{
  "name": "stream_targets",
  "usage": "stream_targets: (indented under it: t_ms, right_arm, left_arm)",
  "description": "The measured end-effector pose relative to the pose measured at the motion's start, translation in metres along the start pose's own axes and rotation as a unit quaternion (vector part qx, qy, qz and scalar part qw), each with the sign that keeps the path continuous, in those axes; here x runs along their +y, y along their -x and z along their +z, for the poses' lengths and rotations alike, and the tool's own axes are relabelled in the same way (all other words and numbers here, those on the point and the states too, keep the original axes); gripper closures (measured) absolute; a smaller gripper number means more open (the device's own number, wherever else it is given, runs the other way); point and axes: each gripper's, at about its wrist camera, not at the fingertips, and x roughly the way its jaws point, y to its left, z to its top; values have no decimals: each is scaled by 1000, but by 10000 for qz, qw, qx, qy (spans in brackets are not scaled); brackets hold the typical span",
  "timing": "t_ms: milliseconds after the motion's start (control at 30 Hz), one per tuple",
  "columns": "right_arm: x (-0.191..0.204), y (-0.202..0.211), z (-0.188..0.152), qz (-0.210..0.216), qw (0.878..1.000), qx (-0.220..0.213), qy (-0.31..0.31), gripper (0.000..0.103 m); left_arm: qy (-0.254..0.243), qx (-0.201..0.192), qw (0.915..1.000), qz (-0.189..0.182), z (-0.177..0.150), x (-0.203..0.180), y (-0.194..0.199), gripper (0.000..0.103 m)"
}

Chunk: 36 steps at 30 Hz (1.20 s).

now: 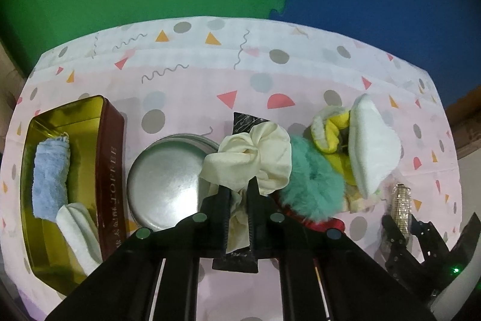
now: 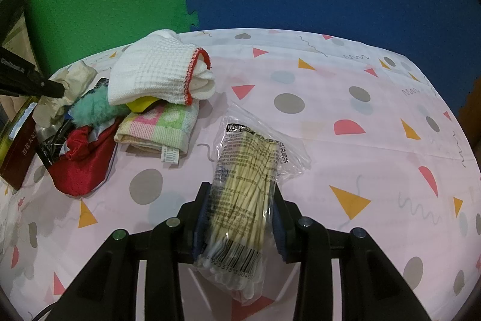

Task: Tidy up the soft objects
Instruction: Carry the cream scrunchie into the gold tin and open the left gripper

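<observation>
Left tool (image 1: 237, 194) clamped on cream cloth (image 1: 252, 152) beside round tin (image 1: 165, 179), right tool (image 2: 240, 209) clamped on swab pack (image 2: 243, 191): carry cloth over gold box (image 1: 99, 116), release low beside blue towel (image 1: 49, 173).

Cream cloth (image 1: 249, 158) hides the round tin's (image 1: 163, 179) right rim.

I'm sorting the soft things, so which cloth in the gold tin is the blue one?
The rolled blue towel at the tin's far end; the white cloth lies nearer the camera.
</observation>
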Motion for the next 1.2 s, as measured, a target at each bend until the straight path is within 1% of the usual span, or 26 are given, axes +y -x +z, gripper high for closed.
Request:
stream_targets:
  t_ms: [200,400,533,733,933,1200]
  right_arm:
    - [0,0,0,-2,10000,0,-2,65]
    - [0,0,0,-2,10000,0,-4,65]
    - [0,0,0,-11,10000,1,3,65]
    - [1,0,0,-20,10000,4,5,65]
    - [1,0,0,-37,10000,6,21,65]
    - [2,0,1,-60,10000,8,54,65]
  left_arm:
    - [15,-160,9999,50,0,7,17,95]
    - [134,-335,9992,171,0,30,37,95]
    - [202,-483,9978,411,3,54,53,95]
    - [420,-565,9947,754,8,94,64,95]
    - [627,-482,9916,1021,10,129,55,95]
    - [759,-332,9904,1104,12,157,26,95]
